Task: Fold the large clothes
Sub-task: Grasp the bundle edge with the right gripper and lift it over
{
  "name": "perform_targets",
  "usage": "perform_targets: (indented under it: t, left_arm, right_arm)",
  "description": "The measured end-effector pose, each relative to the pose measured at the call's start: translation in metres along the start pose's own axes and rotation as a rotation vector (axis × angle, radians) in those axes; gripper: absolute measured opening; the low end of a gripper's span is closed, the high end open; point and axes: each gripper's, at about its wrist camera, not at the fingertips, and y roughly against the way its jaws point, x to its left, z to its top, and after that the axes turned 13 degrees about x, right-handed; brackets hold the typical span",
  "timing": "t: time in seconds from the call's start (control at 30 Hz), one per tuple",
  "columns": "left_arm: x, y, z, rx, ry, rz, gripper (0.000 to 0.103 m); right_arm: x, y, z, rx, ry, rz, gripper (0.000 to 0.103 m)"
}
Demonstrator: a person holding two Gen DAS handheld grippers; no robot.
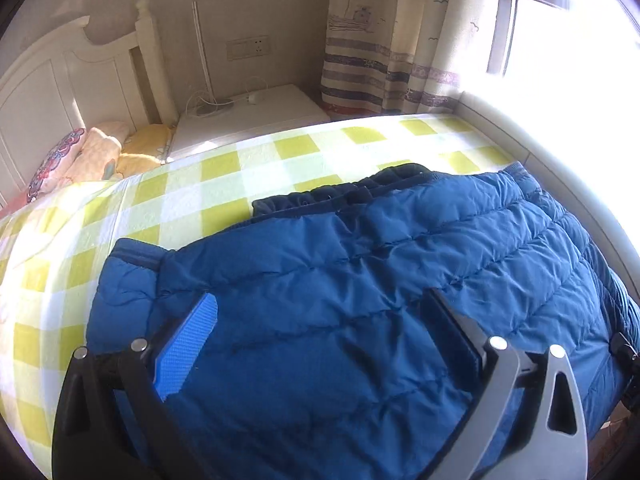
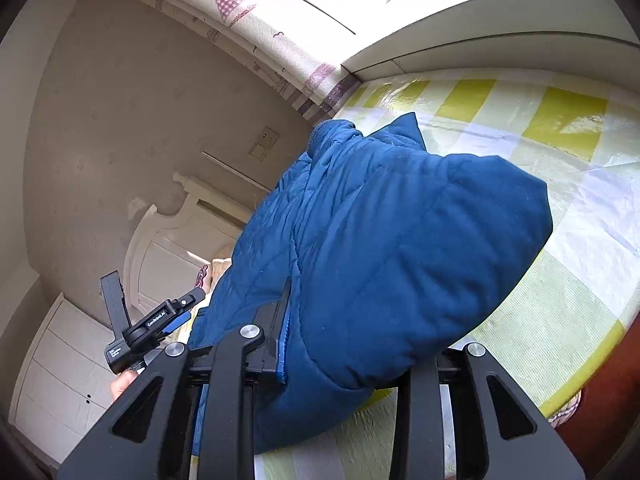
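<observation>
A blue quilted puffer jacket [image 1: 360, 280] lies on a bed with a yellow-green checked sheet [image 1: 180, 196]. My left gripper [image 1: 320, 320] hovers just over the jacket with its jaws wide apart, the blue pad [image 1: 188, 348] on the left and nothing between them. In the right wrist view the jacket's hood [image 2: 420, 260] bulges up in front of the camera and covers my right gripper [image 2: 352, 344]. Its left finger [image 2: 276, 332] presses against the fabric; the right finger is hidden. The left gripper's body [image 2: 148, 328] shows at the left.
A white headboard [image 1: 60, 92] and pillows [image 1: 80, 152] are at the far left. A white nightstand [image 1: 256, 116] with a cable stands beyond the bed. Curtains [image 1: 400, 40] and a bright window [image 1: 560, 40] are at the back right. A grey ledge [image 1: 560, 168] borders the bed.
</observation>
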Motion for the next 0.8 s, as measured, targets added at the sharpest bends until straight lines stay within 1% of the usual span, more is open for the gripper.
perform_targets:
  t: [0.03, 0.07, 0.1, 0.13, 0.17, 0.2, 0.23, 0.27, 0.33, 0.37, 0.4, 0.43, 0.47, 0.5, 0.53, 0.6, 0.63, 0.7, 0.73, 0.77, 0.8]
  left_arm:
    - [-0.016, -0.011, -0.010, 0.000, -0.011, 0.076, 0.101]
    - [-0.027, -0.015, -0.024, -0.047, -0.015, 0.153, 0.101]
    - [-0.031, -0.010, -0.035, -0.097, -0.005, 0.205, 0.101]
    - [-0.030, -0.005, -0.042, -0.095, 0.015, 0.225, 0.101]
    - [-0.028, 0.004, -0.050, -0.095, 0.034, 0.213, 0.101]
    - [-0.025, 0.014, -0.059, -0.114, 0.046, 0.198, 0.101]
    - [-0.023, 0.022, -0.071, -0.134, 0.050, 0.207, 0.101]
    - [-0.023, 0.024, -0.081, -0.137, 0.043, 0.221, 0.101]
    - [-0.027, 0.017, -0.100, -0.123, 0.015, 0.203, 0.101]
    - [-0.026, 0.017, -0.107, -0.140, -0.005, 0.192, 0.101]
    - [-0.024, 0.022, -0.111, -0.132, -0.044, 0.138, 0.100]
    - [-0.011, 0.031, -0.113, -0.119, -0.041, 0.038, 0.100]
    - [0.010, 0.043, -0.116, -0.126, 0.014, -0.101, 0.100]
    - [0.039, 0.055, -0.119, -0.147, 0.099, -0.237, 0.100]
    - [0.070, 0.065, -0.121, -0.176, 0.185, -0.341, 0.100]
    - [0.133, 0.080, -0.123, -0.231, 0.330, -0.480, 0.100]
    - [0.162, 0.083, -0.123, -0.244, 0.379, -0.553, 0.101]
    - [0.213, 0.078, -0.127, -0.238, 0.451, -0.755, 0.100]
    - [0.232, 0.074, -0.130, -0.226, 0.488, -0.837, 0.101]
    - [0.246, 0.068, -0.132, -0.212, 0.506, -0.887, 0.101]
    - [0.255, 0.062, -0.134, -0.202, 0.501, -0.939, 0.101]
  right_arm:
    - [0.005, 0.000, 0.001, -0.007, 0.016, -0.010, 0.031]
    - [0.010, 0.002, 0.001, -0.015, 0.036, -0.020, 0.031]
    - [0.016, 0.003, 0.002, -0.024, 0.056, -0.030, 0.031]
    - [0.023, 0.004, 0.003, -0.036, 0.076, -0.041, 0.031]
    - [0.029, 0.006, 0.004, -0.050, 0.095, -0.051, 0.031]
    - [0.036, 0.007, 0.004, -0.065, 0.111, -0.059, 0.031]
    - [0.044, 0.008, 0.004, -0.081, 0.131, -0.069, 0.031]
    - [0.056, 0.007, 0.003, -0.099, 0.163, -0.086, 0.031]
    - [0.086, 0.005, -0.002, -0.130, 0.256, -0.133, 0.031]
    - [0.105, 0.003, -0.007, -0.147, 0.315, -0.162, 0.031]
    - [0.126, 0.001, -0.013, -0.164, 0.387, -0.200, 0.031]
    - [0.149, -0.002, -0.020, -0.182, 0.469, -0.236, 0.031]
    - [0.171, -0.004, -0.028, -0.198, 0.554, -0.265, 0.031]
    - [0.193, -0.008, -0.039, -0.212, 0.644, -0.290, 0.031]
    - [0.214, -0.015, -0.052, -0.222, 0.741, -0.315, 0.031]
    - [0.254, -0.038, -0.087, -0.223, 0.964, -0.373, 0.031]
    - [0.269, -0.052, -0.109, -0.218, 1.083, -0.404, 0.031]
    - [0.286, -0.083, -0.163, -0.187, 1.336, -0.468, 0.031]
    - [0.287, -0.101, -0.192, -0.153, 1.466, -0.503, 0.032]
    - [0.283, -0.121, -0.220, -0.106, 1.596, -0.542, 0.032]
    - [0.273, -0.142, -0.246, -0.051, 1.722, -0.579, 0.032]
